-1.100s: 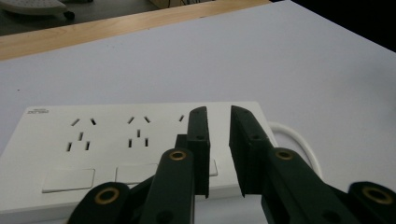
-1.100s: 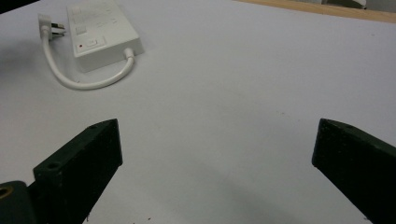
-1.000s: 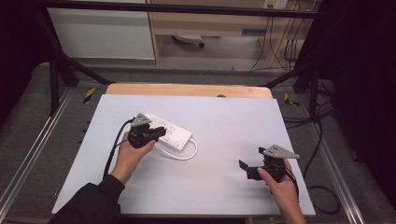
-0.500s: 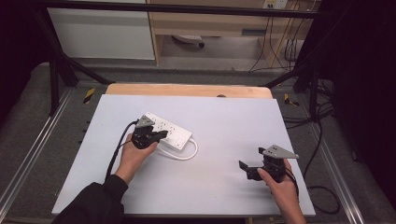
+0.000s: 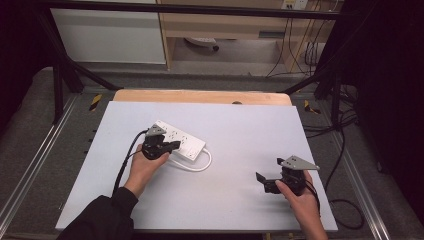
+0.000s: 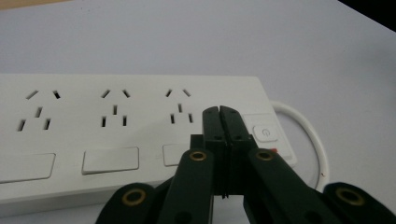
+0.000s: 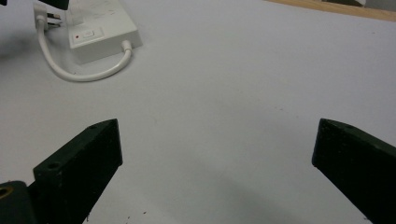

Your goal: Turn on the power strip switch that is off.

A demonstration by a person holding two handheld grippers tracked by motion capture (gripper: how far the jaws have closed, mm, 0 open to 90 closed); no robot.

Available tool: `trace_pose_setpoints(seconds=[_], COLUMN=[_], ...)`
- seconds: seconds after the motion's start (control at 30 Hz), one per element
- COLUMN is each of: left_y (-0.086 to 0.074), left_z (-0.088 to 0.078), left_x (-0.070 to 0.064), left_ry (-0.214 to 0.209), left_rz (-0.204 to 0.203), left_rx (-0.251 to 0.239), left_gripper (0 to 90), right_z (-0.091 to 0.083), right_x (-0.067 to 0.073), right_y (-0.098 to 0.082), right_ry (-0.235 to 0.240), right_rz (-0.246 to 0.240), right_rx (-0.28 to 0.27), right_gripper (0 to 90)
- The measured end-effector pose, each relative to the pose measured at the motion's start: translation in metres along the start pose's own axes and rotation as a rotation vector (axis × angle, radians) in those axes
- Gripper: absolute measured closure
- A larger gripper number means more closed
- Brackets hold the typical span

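Over the counter's [image 5: 240,200] left half, the left gripper's [image 6: 219,109] jaws are pressed together above the power strip [image 6: 116,135]; the right gripper's [image 7: 215,163] jaws are spread wide

bright, even light on the white table [image 5: 240,200], dark surroundings, soft shadows, close views slightly blurred.

The power strip [image 5: 177,140] lies on the desk [image 5: 240,130] left of centre, its cord [image 5: 197,165] looping lower right, left gripper [image 5: 172,145] over it, right gripper [image 5: 260,176] at lower right.
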State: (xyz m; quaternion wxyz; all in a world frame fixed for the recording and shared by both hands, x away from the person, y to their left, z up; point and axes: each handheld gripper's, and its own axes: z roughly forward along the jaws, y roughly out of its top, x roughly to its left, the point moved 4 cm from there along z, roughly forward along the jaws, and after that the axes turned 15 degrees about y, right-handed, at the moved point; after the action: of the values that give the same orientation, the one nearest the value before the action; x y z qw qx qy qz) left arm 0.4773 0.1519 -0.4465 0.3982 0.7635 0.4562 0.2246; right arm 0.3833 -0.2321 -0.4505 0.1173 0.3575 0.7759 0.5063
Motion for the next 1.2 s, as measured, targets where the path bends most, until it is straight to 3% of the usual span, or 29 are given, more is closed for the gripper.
trace_pose_setpoints(seconds=[0.2,0.3,0.57,1.2], left_y=[-0.004,-0.003,-0.006,-0.007], left_z=[0.005,0.007,0.010,0.013], left_x=[0.002,0.003,0.002,-0.001], left_ry=[0.022,0.003,0.022,0.024], left_rz=[0.017,-0.018,0.013,0.026], left_rx=[0.016,0.013,0.025,0.033], left_gripper=[90.0,90.0,90.0,90.0], right_z=[0.000,0.000,-0.001,-0.002], right_x=[0.000,0.000,0.000,0.000], right_y=[0.000,0.000,0.000,0.000], right_ry=[0.000,0.000,0.000,0.001], right_rz=[-0.003,-0.002,-0.001,-0.001], right_rx=[0.001,0.000,-0.001,-0.001], right_gripper=[2.2,2.2,2.2,2.2])
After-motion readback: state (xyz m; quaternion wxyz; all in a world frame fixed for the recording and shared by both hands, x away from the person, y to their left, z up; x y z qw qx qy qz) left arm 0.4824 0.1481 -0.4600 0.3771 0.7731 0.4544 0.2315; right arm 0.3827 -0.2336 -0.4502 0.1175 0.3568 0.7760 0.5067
